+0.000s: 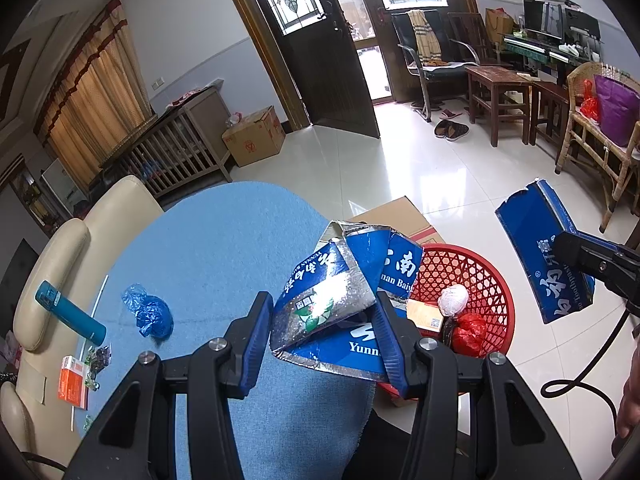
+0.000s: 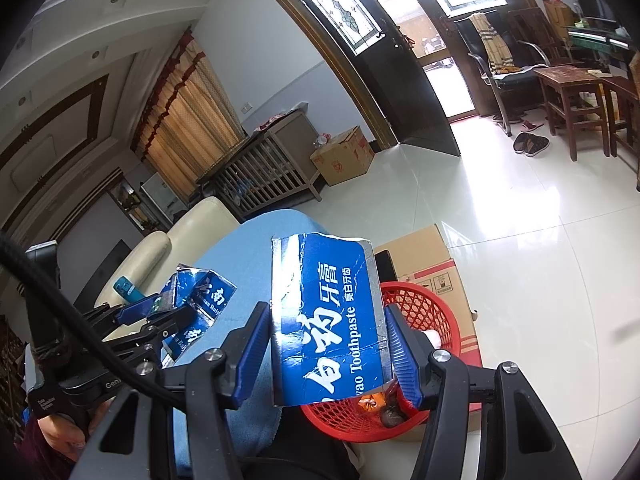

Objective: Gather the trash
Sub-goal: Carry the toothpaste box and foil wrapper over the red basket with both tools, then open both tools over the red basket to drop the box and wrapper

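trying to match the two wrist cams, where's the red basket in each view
Left wrist view: the red basket sits lower right of centre, just past the left gripper and partly behind the crumpled carton piece it holds.
Right wrist view: the red basket is low, right of centre, partly behind the flat toothpaste box piece in the right gripper.
Shared landmark: the cardboard box just beyond the basket.

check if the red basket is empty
No, the red basket already holds a white wrapped ball and a red bag.
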The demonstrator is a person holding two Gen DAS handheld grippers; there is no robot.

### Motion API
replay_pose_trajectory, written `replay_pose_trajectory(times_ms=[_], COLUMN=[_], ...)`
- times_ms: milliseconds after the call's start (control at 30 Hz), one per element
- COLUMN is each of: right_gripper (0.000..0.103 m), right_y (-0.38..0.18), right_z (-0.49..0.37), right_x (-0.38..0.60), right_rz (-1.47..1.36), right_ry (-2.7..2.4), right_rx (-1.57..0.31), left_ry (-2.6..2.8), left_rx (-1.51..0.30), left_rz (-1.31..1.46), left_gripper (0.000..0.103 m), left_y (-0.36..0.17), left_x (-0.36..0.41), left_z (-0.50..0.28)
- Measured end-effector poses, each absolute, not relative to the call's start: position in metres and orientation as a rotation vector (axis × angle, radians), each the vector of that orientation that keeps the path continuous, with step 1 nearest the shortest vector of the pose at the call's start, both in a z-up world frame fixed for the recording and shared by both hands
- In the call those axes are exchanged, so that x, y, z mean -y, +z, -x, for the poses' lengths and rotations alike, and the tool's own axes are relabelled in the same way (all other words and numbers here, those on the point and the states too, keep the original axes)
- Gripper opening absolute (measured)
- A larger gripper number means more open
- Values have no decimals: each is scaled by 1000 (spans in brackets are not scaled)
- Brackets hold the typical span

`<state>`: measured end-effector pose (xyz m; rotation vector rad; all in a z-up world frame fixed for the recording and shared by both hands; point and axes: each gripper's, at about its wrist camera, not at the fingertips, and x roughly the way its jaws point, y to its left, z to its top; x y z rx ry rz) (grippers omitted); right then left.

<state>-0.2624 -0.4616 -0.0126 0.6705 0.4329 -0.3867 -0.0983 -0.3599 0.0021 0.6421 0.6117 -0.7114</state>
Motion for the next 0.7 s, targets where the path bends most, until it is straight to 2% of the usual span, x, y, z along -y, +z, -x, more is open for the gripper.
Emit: replay_pose_trajectory(times_ms=[700], right_gripper=[61], right_y=[-32], right_z=[245], right_x=[487], right_rz=[-762], right_ry=[-456], right_rx=[-478], left_ry=[-767], left_rx=[-694], left_rz=[-604], left_gripper=[53], left_y=[-25], left_x=[377], left_z=[81])
